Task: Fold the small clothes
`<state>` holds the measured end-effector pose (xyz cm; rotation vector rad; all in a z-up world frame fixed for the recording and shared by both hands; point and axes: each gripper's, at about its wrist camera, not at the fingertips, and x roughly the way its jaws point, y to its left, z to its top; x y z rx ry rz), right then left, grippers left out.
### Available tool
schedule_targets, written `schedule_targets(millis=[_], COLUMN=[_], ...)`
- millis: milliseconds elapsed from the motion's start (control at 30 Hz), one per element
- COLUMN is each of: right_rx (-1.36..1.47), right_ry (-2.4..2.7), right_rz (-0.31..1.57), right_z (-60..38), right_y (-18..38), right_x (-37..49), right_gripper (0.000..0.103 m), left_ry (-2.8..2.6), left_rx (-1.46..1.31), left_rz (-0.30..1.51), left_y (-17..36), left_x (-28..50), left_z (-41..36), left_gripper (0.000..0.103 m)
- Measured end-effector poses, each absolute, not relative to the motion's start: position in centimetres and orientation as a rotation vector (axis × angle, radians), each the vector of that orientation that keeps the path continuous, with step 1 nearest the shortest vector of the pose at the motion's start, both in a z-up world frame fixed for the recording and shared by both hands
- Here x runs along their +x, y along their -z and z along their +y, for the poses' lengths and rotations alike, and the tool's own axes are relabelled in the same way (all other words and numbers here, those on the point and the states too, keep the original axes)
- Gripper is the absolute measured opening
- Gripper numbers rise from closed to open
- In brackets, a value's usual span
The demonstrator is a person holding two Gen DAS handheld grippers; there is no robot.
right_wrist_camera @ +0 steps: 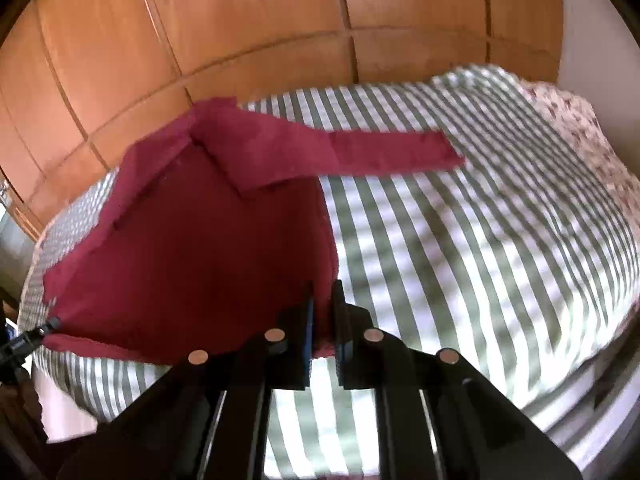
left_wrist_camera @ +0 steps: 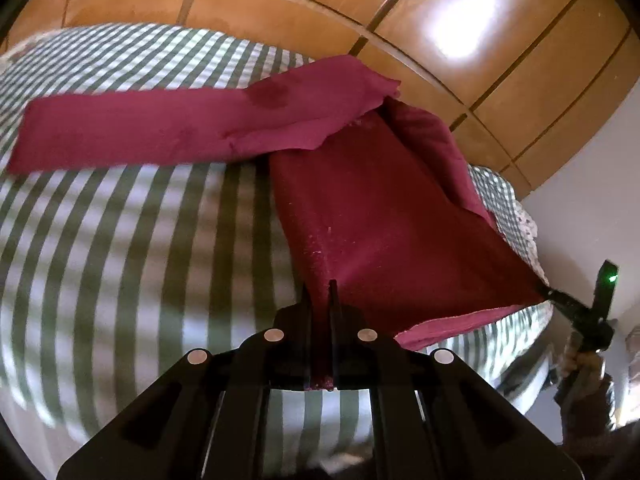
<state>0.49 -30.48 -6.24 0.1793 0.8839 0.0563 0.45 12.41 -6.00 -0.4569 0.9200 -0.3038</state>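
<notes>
With our left gripper (left_wrist_camera: 320, 286) and right gripper (right_wrist_camera: 324, 286) each closed on a near corner of the dark red long-sleeved knit garment (left_wrist_camera: 360, 208) above the green-and-white striped bedspread (left_wrist_camera: 140, 240), we think uneven pulling could slip one corner free.

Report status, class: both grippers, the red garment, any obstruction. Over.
Left gripper shut on red garment, near hem corner. Right gripper shut on the other hem corner. Hem lifted off striped bedspread, one sleeve lying flat. Nothing in the way.
</notes>
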Motion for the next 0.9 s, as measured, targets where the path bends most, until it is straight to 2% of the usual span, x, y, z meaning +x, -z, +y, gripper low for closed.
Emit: schedule_targets(millis=[200, 267, 300, 333, 367, 400, 500, 567, 633, 800, 900], right_rx=[0.115, 0.085, 0.080, 0.080, 0.077, 0.071, 0.075, 0.078, 0.074, 0.088, -0.029], right_ry=[-0.063, -0.017, -0.002, 0.002, 0.002, -0.004, -0.055, -0.115, -0.165, -0.272, -0.256], right_rz=[0.995, 0.981, 0.952, 0.924, 0.896, 0.861, 0.815, 0.826, 0.837, 0.964, 0.957], right_z=[-29.4, -29.3, -29.2, -29.0, -28.7, -28.0, -25.5, -23.2, -20.5, -15.3, -13.4], right_y=[8.8, 8.7, 8.2, 7.7, 7.2, 6.6, 6.0, 6.4, 7.5, 11.7, 13.3], right_x=[-1.7, -1.3, -1.0, -0.6, -0.4, 0.1, 1.8, 3.2, 4.5, 7.3, 7.6], right_gripper=[0.010, 0.027, 0.047, 0.060, 0.063, 0.068, 0.079, 0.079, 0.090, 0.090, 0.101], left_ry=[0.268, 0.188, 0.167, 0.141, 0.094, 0.058, -0.110, -0.231, -0.326, -0.445, -0.479], left_rx=[-0.456, -0.441, -0.445, -0.468, -0.494, -0.509, -0.529, -0.566, -0.582, -0.489, -0.462], left_rz=[1.000, 1.015, 1.013, 1.007, 0.986, 0.961, 0.915, 0.911, 0.888, 0.864, 0.886], left_y=[7.4, 7.8, 7.9, 7.8, 7.6, 7.3, 7.0, 7.2, 7.2, 7.1, 7.9], left_x=[-3.1, -2.6, -2.4, -2.1, -1.8, -1.7, -0.9, -0.2, 0.4, 2.5, 4.3], left_z=[12.8, 13.3, 13.7, 14.4, 15.4, 16.1, 19.5, 22.4, 25.1, 29.3, 31.1], left_gripper=[0.006, 0.006, 0.018, 0.030, 0.059, 0.073, 0.073, 0.073, 0.073, 0.073, 0.073])
